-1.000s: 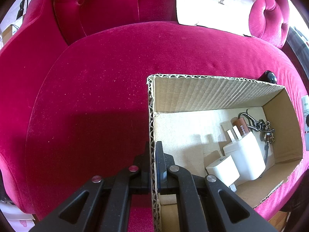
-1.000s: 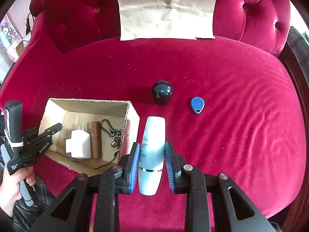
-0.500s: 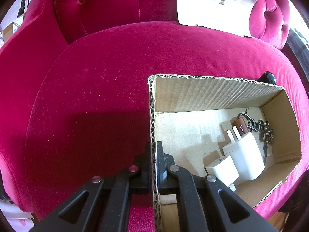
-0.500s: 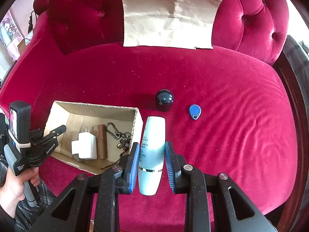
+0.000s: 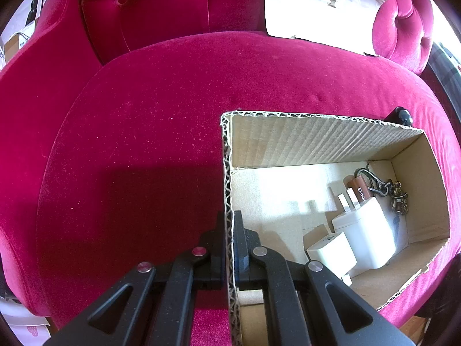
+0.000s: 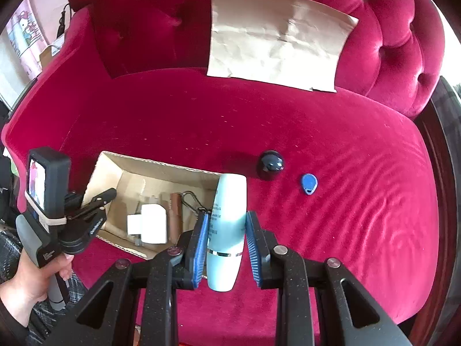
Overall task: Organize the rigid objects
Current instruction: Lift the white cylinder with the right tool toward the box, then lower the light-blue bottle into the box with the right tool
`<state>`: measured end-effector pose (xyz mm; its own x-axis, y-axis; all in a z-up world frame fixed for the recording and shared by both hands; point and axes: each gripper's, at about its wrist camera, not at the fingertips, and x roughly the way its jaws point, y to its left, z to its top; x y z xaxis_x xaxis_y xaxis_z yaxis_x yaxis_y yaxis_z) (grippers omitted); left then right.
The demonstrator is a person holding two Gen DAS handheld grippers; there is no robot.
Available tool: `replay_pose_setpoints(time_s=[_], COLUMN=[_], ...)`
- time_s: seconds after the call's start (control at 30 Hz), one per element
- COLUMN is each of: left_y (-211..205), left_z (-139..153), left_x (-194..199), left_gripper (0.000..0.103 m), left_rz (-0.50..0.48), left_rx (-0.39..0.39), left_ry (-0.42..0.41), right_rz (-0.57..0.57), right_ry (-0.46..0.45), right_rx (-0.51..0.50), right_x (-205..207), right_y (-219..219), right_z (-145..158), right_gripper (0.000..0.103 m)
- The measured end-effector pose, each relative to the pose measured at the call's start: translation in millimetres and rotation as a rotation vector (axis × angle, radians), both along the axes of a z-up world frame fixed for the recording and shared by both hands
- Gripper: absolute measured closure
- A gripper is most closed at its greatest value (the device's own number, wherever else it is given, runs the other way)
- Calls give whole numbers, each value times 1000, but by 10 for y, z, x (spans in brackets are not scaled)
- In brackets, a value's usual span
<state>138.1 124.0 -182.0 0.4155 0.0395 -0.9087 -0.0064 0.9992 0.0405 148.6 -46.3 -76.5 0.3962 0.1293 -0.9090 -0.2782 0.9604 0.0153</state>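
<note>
My left gripper (image 5: 229,219) is shut on the near left wall of an open cardboard box (image 5: 317,135) that sits on the red sofa seat. Inside the box lie two white chargers (image 5: 363,230), a brown tube (image 5: 358,189) and a keyring with a carabiner (image 5: 383,187). My right gripper (image 6: 226,216) is shut on a pale blue bottle (image 6: 227,230), held above the seat with its far end over the right wall of the box (image 6: 115,167). A dark blue round cap (image 6: 270,164) and a blue key fob (image 6: 309,183) lie on the seat to the right of the box.
A creased brown paper (image 6: 276,43) leans on the tufted sofa back. A person's hand (image 6: 28,282) holds the left tool's handle at the lower left. The sofa's dark wooden frame (image 6: 440,173) runs along the right side. Open velvet seat (image 6: 360,230) lies right of the fob.
My right gripper has risen and shifted left with the bottle, so the box now sits closer under the bottle's tip. The left gripper has kept still on the box wall.
</note>
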Motion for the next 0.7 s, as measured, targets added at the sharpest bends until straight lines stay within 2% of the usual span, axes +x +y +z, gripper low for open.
replay_pose_setpoints(time_s=[0.7], left_y=[16], left_z=[5], left_x=[-21], left_gripper=[100], left_rz=[2], left_rx=[-7], left_ry=[0], right_rz=[94], right_ry=[3], right_rx=[0], right_x=[1], right_y=[576], right_z=[-62], right_gripper=[76])
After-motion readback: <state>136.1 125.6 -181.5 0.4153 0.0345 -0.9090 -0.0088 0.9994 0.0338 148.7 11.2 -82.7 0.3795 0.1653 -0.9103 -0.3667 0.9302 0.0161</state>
